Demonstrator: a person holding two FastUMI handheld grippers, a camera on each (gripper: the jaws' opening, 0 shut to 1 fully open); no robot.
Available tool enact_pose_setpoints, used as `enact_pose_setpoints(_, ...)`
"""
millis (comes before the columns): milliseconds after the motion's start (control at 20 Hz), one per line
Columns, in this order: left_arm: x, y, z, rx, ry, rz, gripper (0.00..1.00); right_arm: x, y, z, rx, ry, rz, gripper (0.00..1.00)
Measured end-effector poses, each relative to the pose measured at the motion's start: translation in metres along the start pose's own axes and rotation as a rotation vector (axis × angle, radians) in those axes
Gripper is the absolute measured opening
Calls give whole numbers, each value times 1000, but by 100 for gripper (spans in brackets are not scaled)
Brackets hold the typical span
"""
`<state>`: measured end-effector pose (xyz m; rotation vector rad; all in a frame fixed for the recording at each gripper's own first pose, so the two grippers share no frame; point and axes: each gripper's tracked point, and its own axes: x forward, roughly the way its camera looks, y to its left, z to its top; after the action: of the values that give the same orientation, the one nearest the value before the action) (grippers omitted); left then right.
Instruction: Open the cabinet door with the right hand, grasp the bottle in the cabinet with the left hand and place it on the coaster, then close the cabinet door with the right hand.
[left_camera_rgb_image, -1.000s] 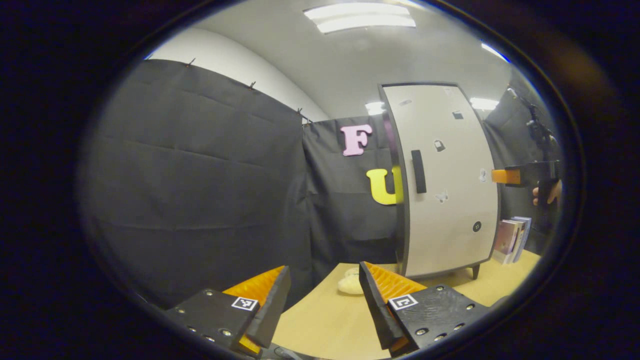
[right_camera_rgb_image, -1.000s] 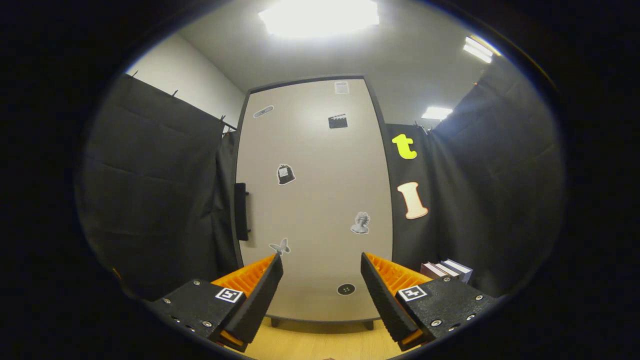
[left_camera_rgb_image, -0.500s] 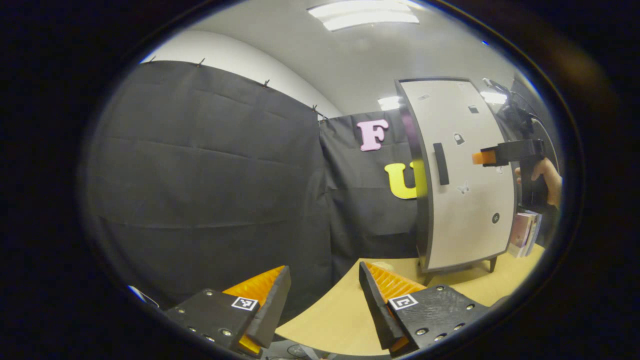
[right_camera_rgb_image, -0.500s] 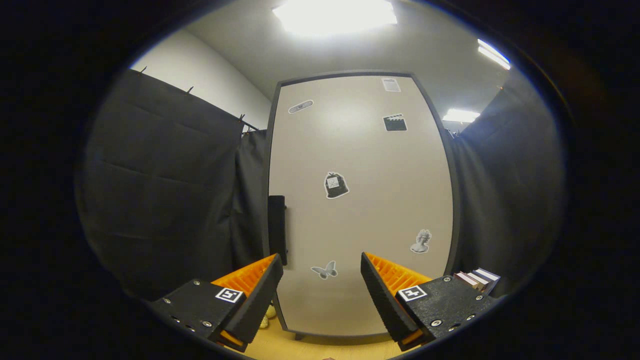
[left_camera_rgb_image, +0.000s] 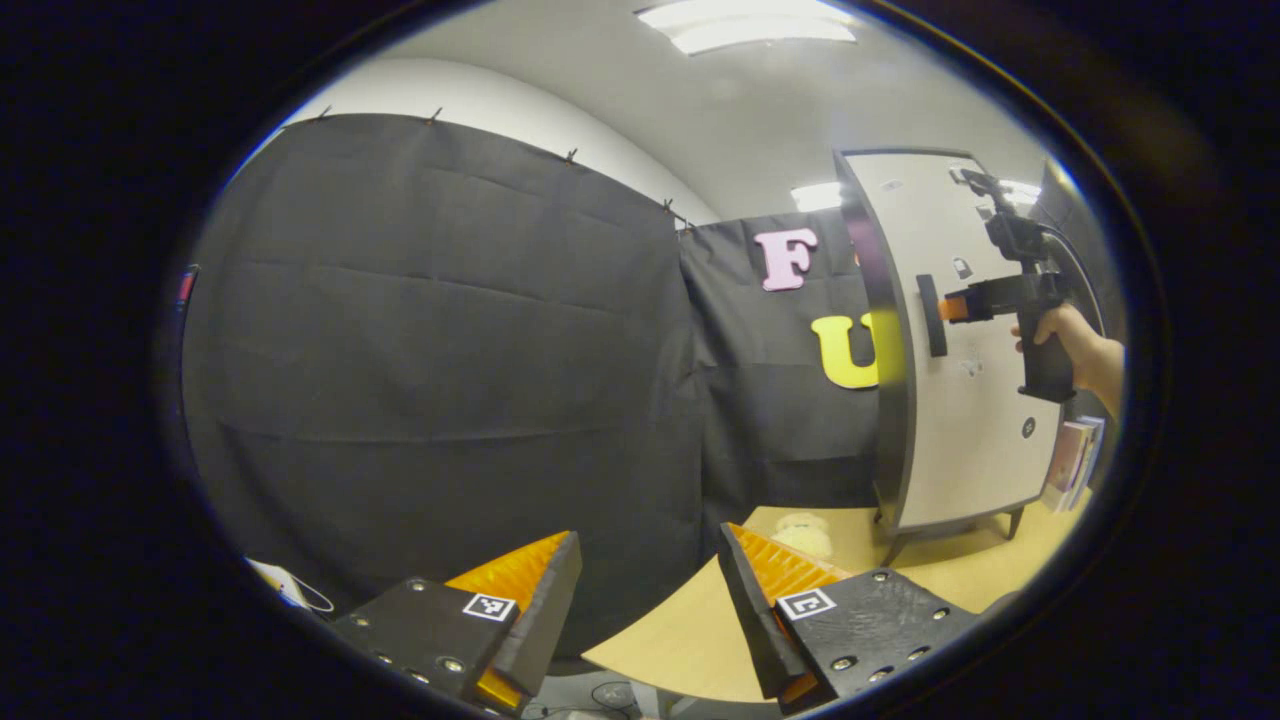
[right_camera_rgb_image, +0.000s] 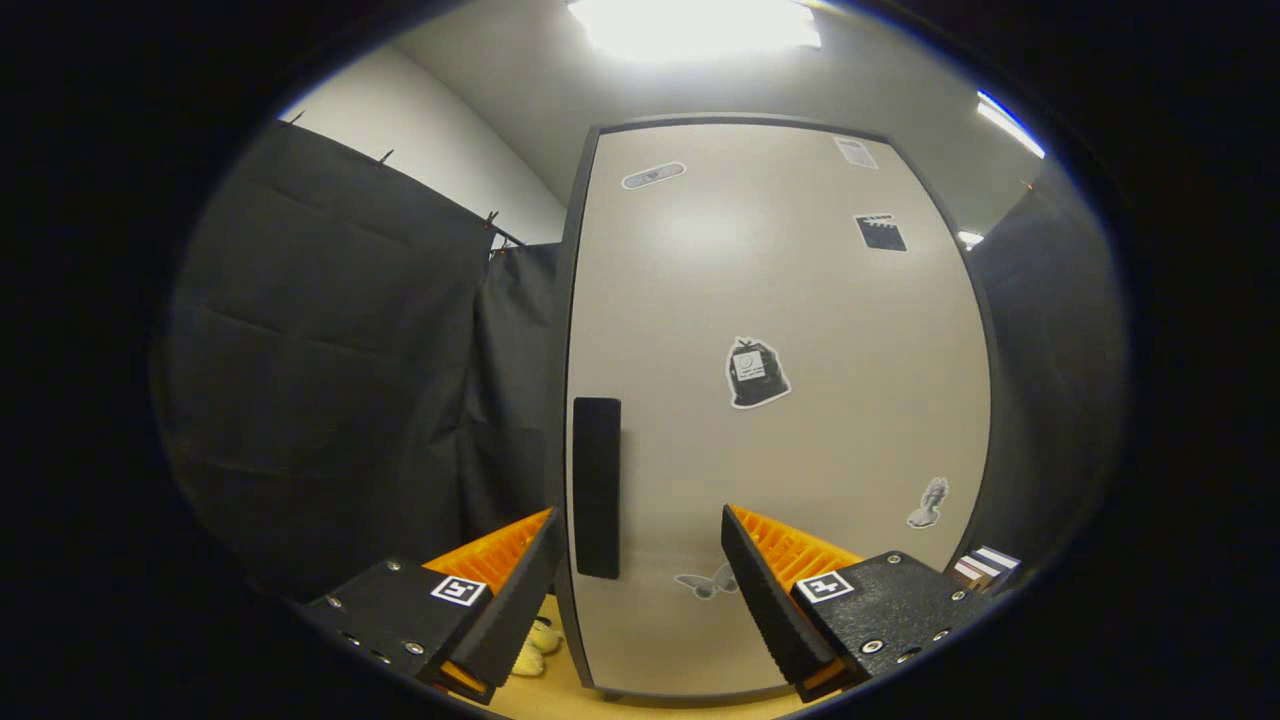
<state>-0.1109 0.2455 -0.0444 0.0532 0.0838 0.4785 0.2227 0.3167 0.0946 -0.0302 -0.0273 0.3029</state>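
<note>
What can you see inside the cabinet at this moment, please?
Nothing inside: the cabinet door is shut and covers the interior, so no bottle can be made out. On its face are the dark handle and a few stickers. The right gripper is open, just short of the handle.

Books (right_camera_rgb_image: 985, 566) cut off behind cabinet (right_camera_rgb_image: 780, 400).

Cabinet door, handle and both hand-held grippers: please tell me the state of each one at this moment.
Cabinet door: closed.
Door handle: upright on the door's left edge, not gripped.
Right hand-held gripper: open, close in front of the handle.
Left hand-held gripper: open, holding nothing, above the table edge.
Books: standing beside the cabinet.
</note>
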Motion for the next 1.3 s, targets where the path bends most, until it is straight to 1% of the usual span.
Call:
enact_pose_setpoints(50,-1,6,-3,-2,7,8,79,6,2,-2,0,17,-4,96)
enact_pose_setpoints(150,-1,14,-7,-13,16,18,79,22,10,-5,15,46,3,93)
enact_pose_setpoints(250,1,18,-13,-18,24,24,79,36,18,-8,29,73,12,87)
enact_pose_setpoints(350,3,24,-18,-16,39,33,79,44,22,-17,37,123,12,79)
enact_pose_setpoints(400,4,26,-21,-19,42,36,84,48,24,-19,49,135,16,71)
enact_pose_setpoints(450,5,27,-22,-24,43,36,84,53,26,-19,54,136,17,68)
enact_pose_setpoints(500,6,27,-24,-29,45,33,84,55,25,-16,47,126,10,60)
enact_pose_setpoints(550,8,27,-26,-31,49,32,84,58,21,-13,29,107,-11,58)
enact_pose_setpoints(600,10,28,-28,-31,53,31,84,56,21,-14,26,105,-10,43)
enact_pose_setpoints(650,11,28,-30,-30,56,28,84,57,22,-14,18,100,-9,34)
enact_pose_setpoints(700,13,27,-32,-30,59,25,84,56,22,-14,23,105,1,29)
enact_pose_setpoints(800,16,22,-29,-33,57,6,84,55,22,-15,31,124,24,23)
enact_pose_setpoints(1050,30,-7,-14,-30,20,-66,84,50,22,-16,26,136,76,22)
enact_pose_setpoints(1300,37,-48,0,-29,-4,-163,84,37,21,-14,23,134,103,22)
